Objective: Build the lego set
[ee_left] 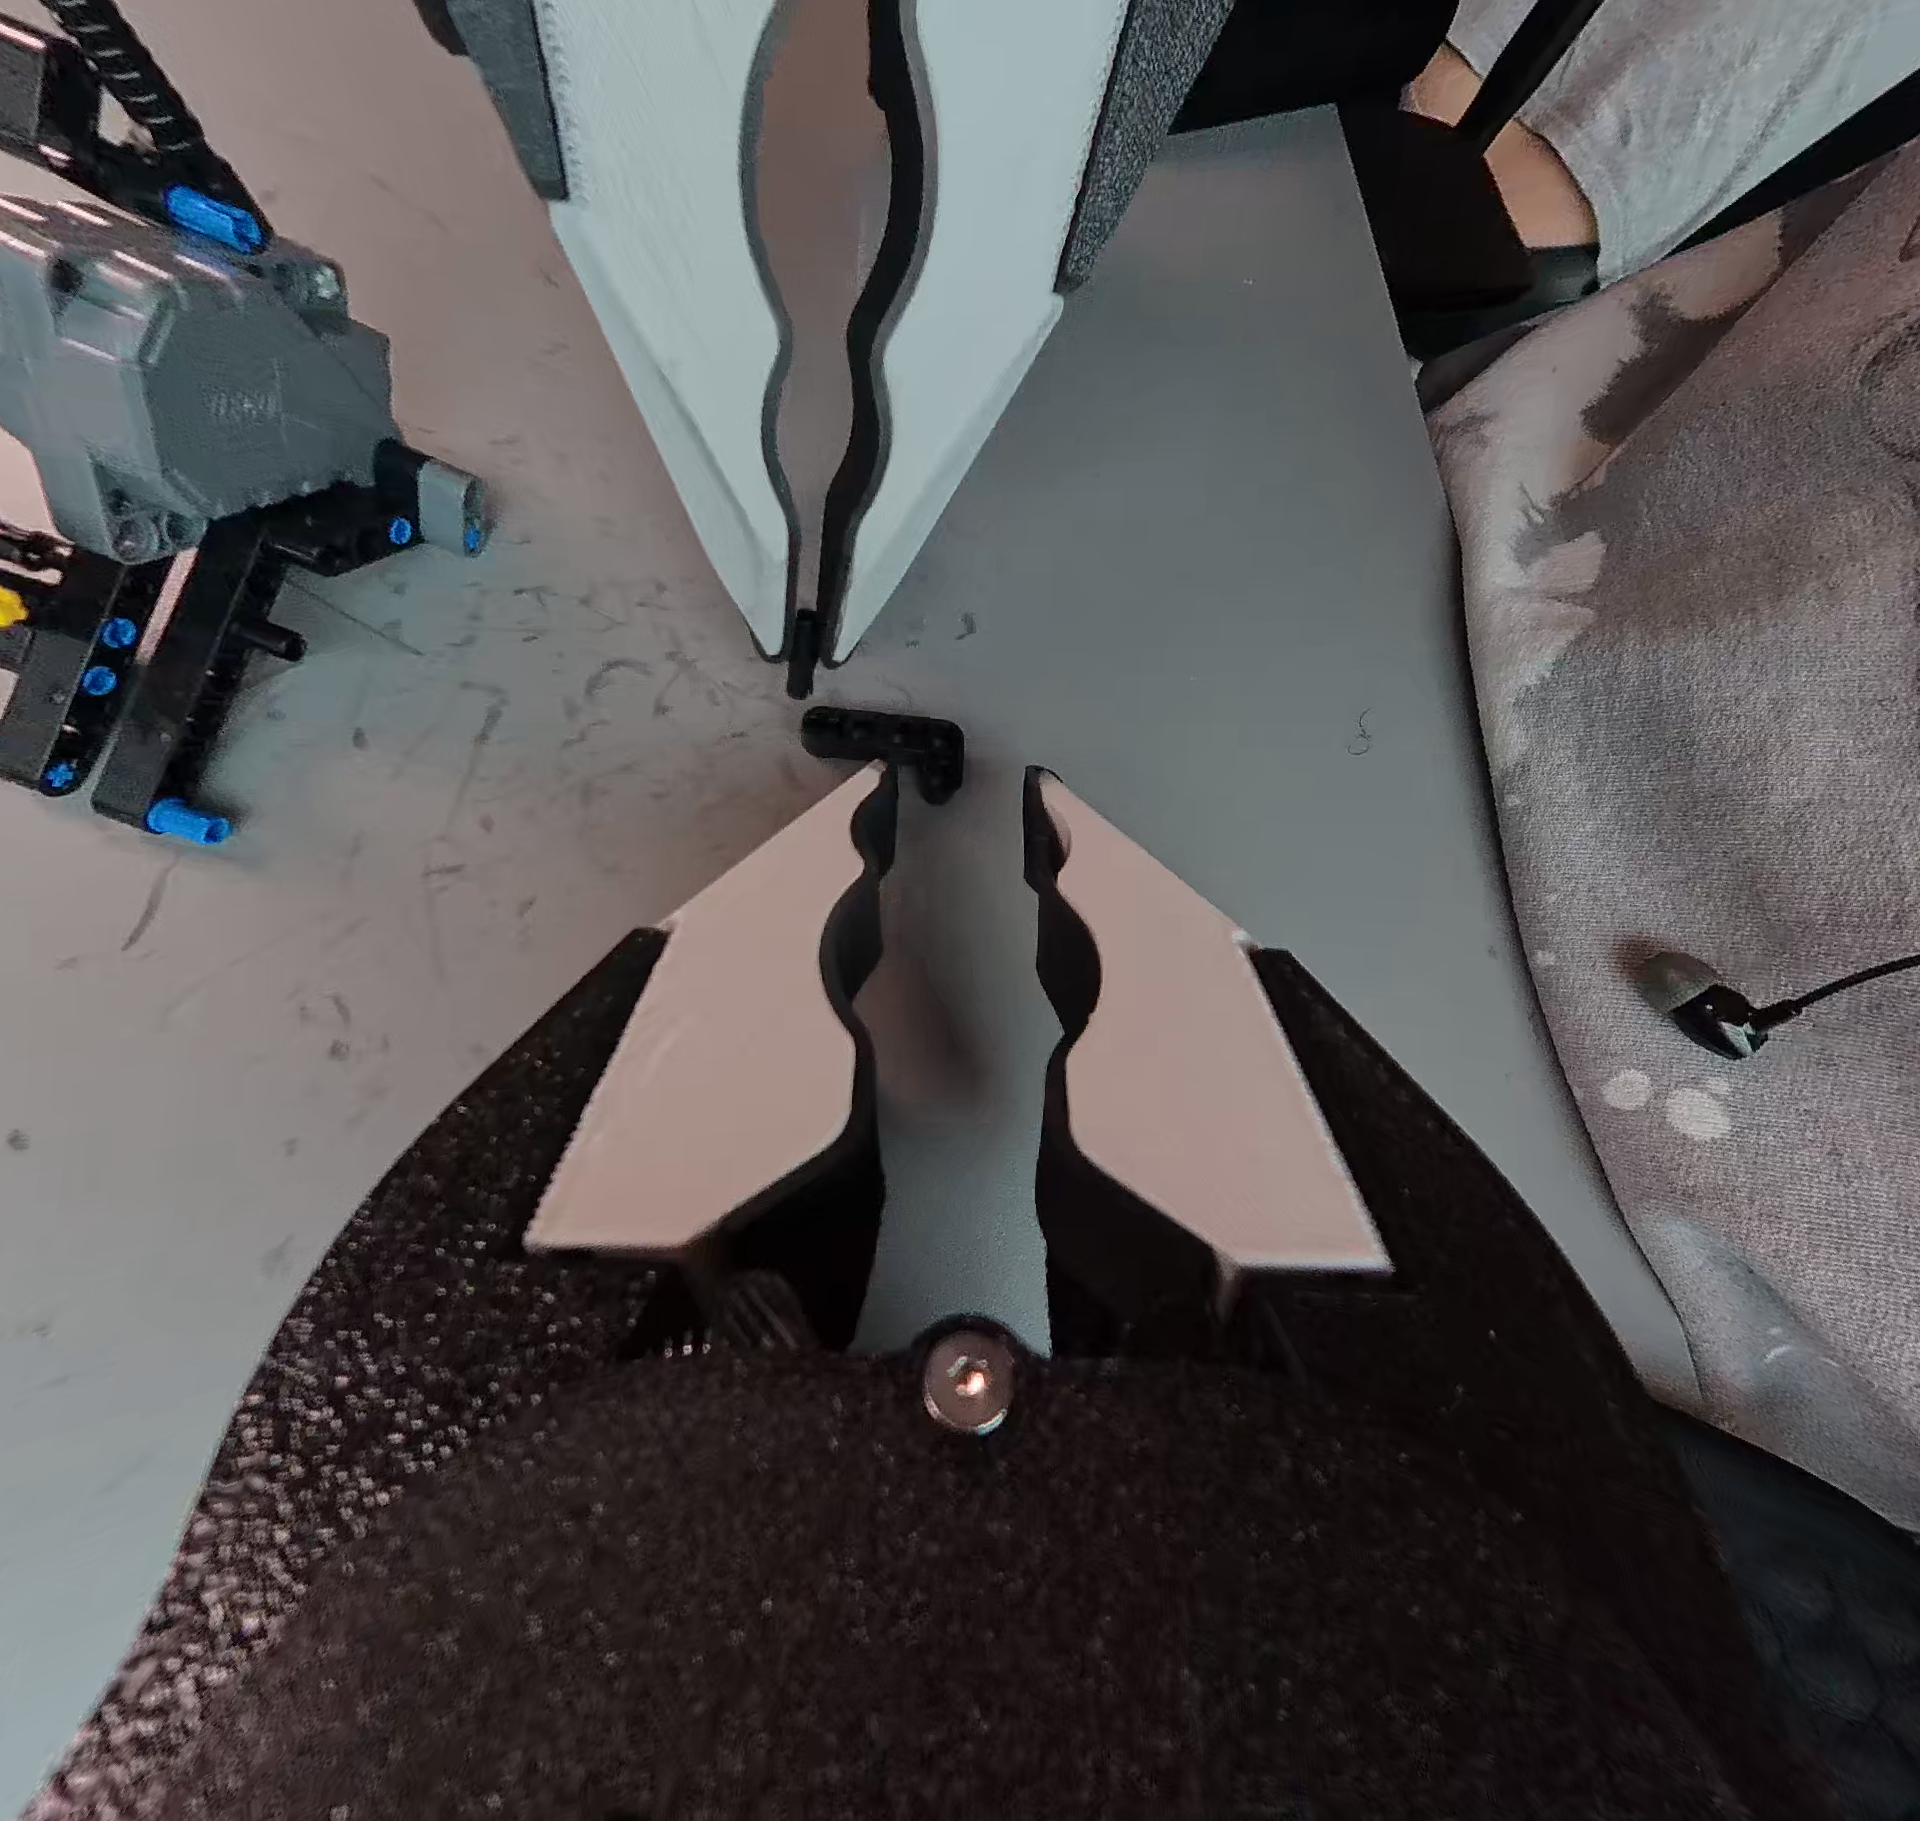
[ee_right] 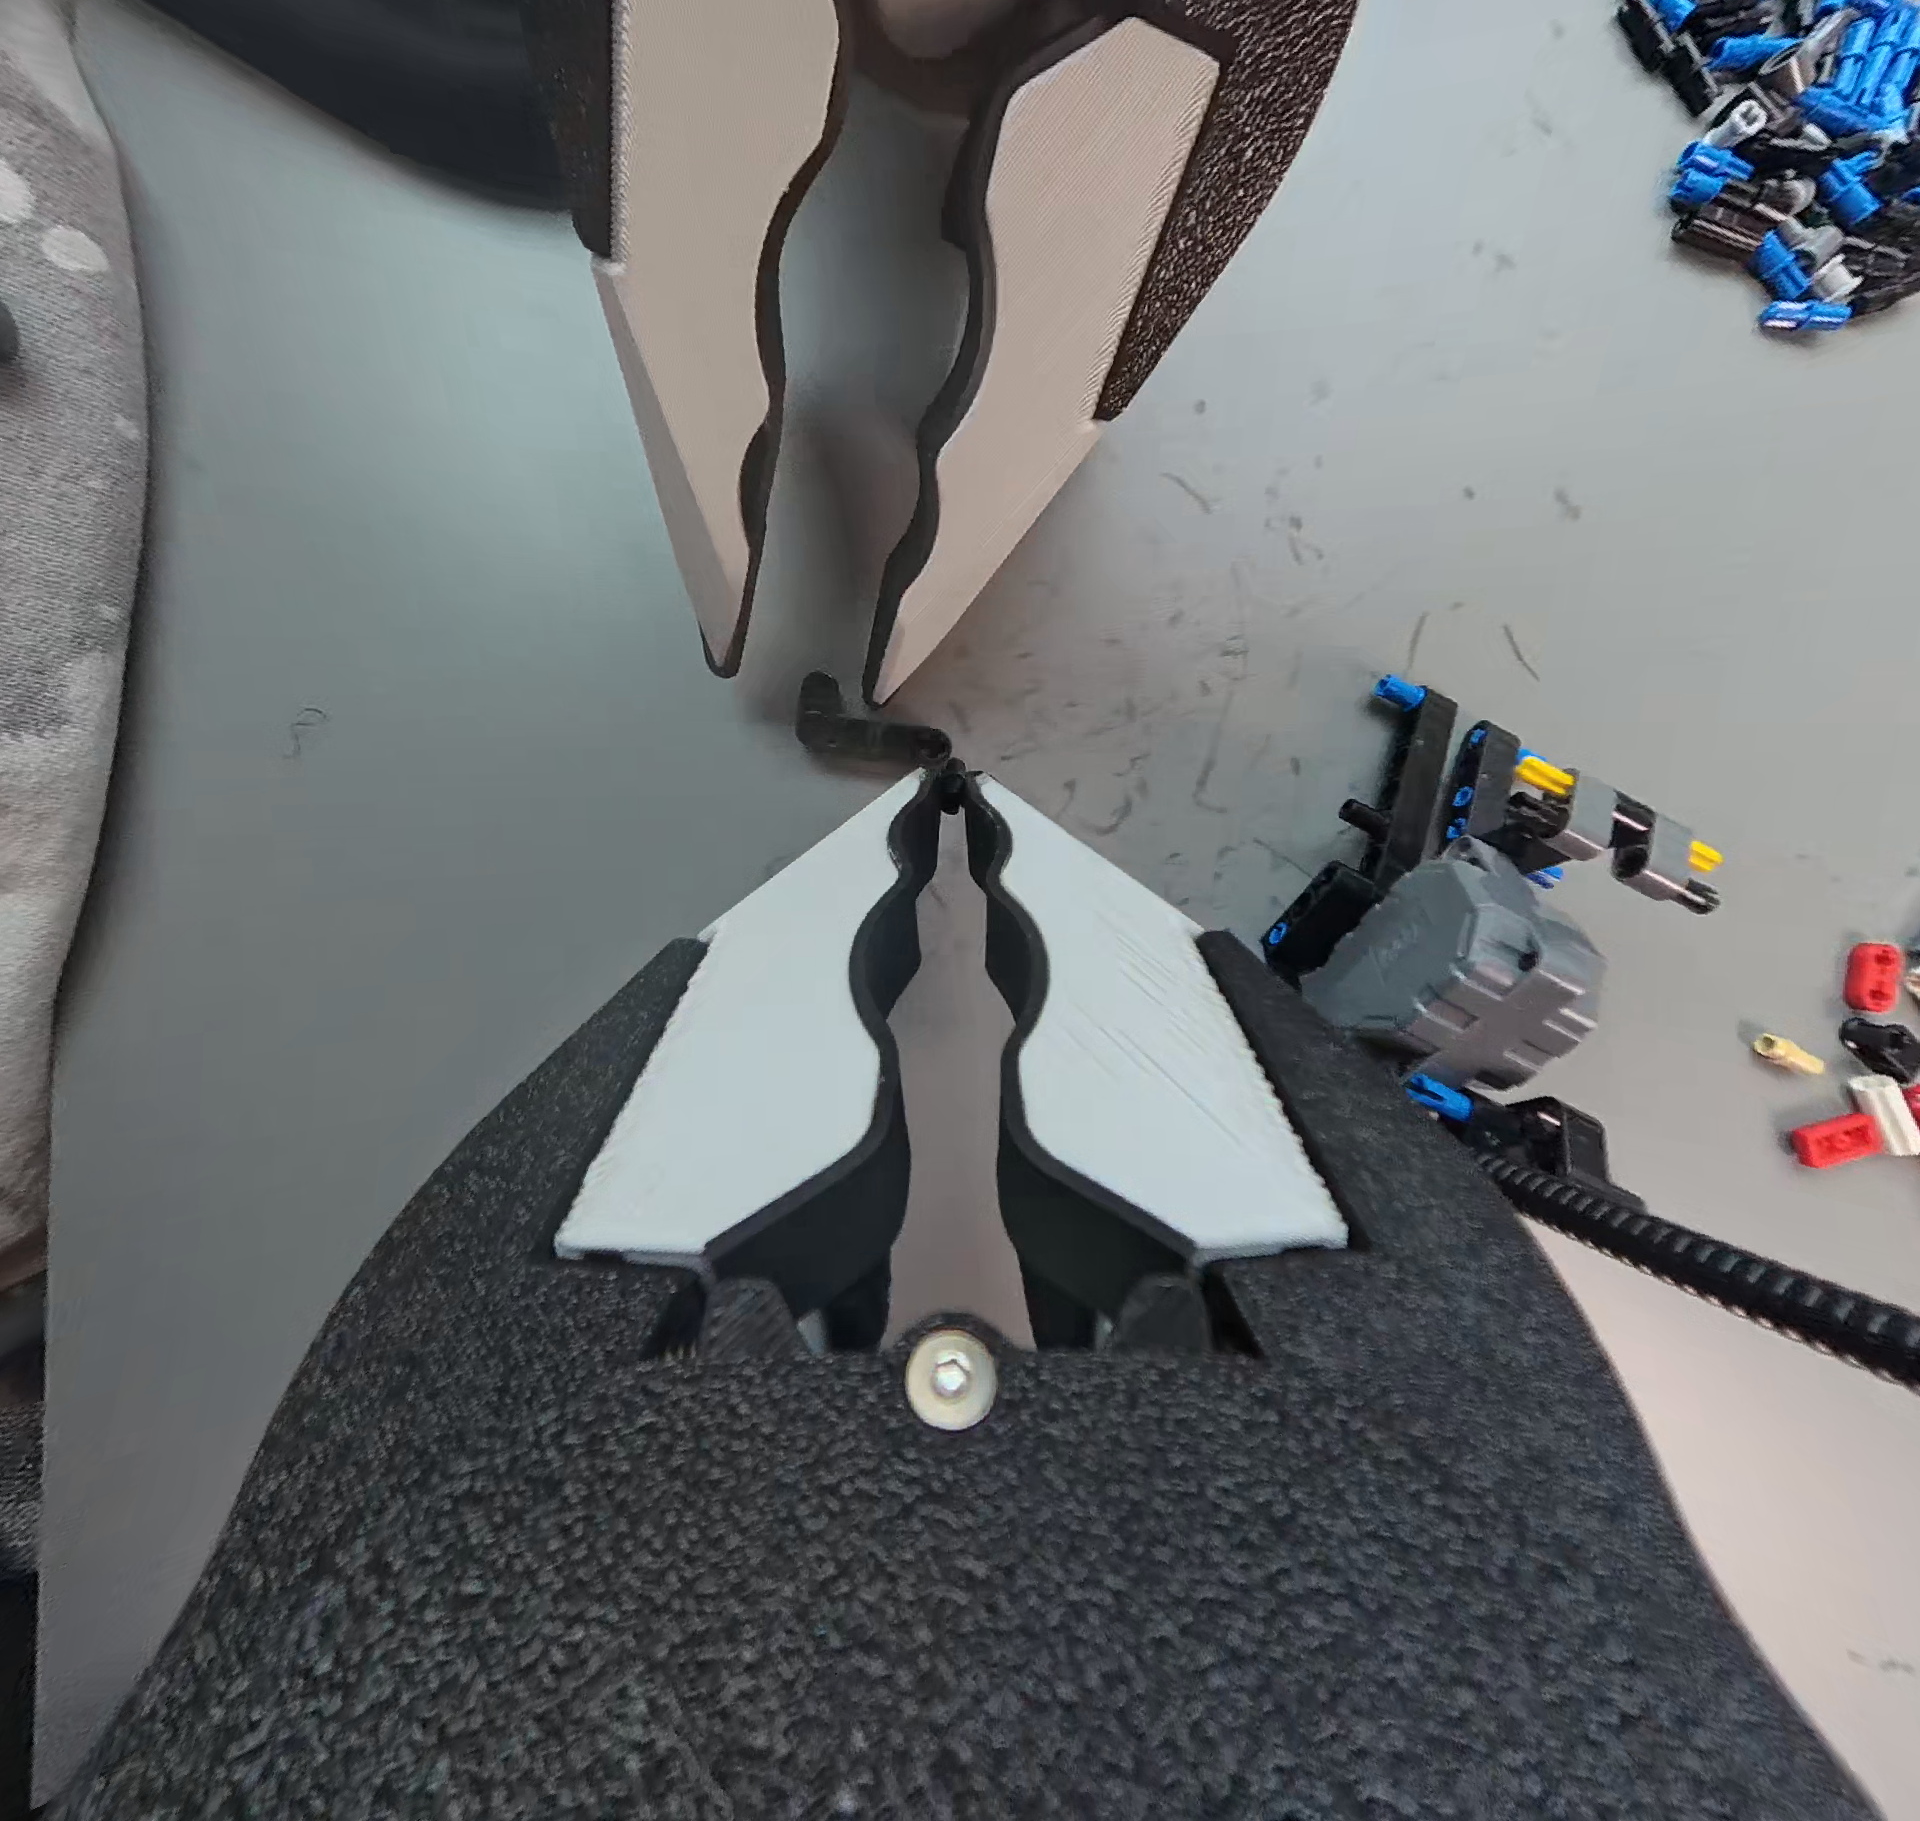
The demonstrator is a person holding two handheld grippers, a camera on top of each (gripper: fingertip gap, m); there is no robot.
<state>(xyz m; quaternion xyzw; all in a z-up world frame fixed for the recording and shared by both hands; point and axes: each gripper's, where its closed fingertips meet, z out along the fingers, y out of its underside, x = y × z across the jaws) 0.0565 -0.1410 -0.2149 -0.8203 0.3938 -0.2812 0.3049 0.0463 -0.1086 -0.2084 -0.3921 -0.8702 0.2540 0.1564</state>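
Observation:
A small black L-shaped beam (ee_left: 878, 735) lies flat on the grey table (ee_left: 1195, 524). My left gripper (ee_left: 961, 777) is open, and its tips stand either side of the beam's short leg, low over the table. My right gripper (ee_left: 802, 651) comes in from the opposite side, shut on a small black pin (ee_left: 800, 665) whose end pokes out just short of the beam's long arm. In the right wrist view, the right gripper (ee_right: 951, 784) holds the pin (ee_right: 952, 792) right at the end of the beam (ee_right: 868, 729). The left gripper (ee_right: 800, 682) is open above the beam.
A partly built model with a grey motor (ee_left: 197, 400) sits on the table beside the grippers; it also shows in the right wrist view (ee_right: 1455, 971), with a black toothed track (ee_right: 1714, 1262). A pile of blue and black pins (ee_right: 1787, 109) and loose red pieces (ee_right: 1834, 1137) lie farther off. Grey fabric (ee_left: 1683, 680) borders the table edge.

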